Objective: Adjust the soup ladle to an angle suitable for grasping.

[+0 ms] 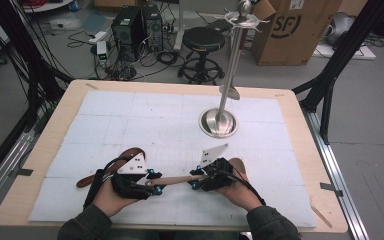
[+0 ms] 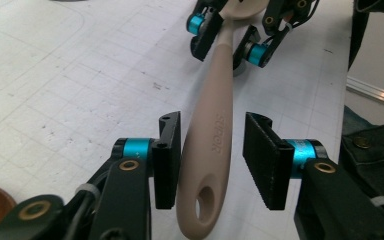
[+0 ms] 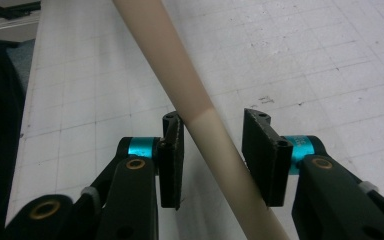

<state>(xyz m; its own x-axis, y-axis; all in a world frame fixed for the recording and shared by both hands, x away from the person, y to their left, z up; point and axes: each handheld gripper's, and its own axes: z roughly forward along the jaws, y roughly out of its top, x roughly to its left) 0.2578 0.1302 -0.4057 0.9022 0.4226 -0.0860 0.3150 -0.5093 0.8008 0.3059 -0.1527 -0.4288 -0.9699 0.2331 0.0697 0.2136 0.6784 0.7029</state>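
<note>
A beige wooden spoon (image 1: 177, 178) hangs level just above the white mat, between my two grippers near the table's front edge. My left gripper (image 1: 157, 186) is at the handle end with the hanging hole (image 2: 206, 196). In the left gripper view the handle (image 2: 212, 125) rests against one pad, while a clear gap separates it from the other pad (image 2: 265, 160). My right gripper (image 1: 196, 178) faces the left one from farther along the shaft. In the right gripper view the shaft (image 3: 180, 85) crosses slantwise between its jaws, and both pads press on it.
A steel stand (image 1: 219, 122) with a tall pole and hooks on top rises from the mat (image 1: 130, 120) right of centre. A brown strap-like thing (image 1: 130, 152) lies by the left hand. Beyond the table are a stool (image 1: 202, 40), computer cases and a cardboard box (image 1: 295, 25).
</note>
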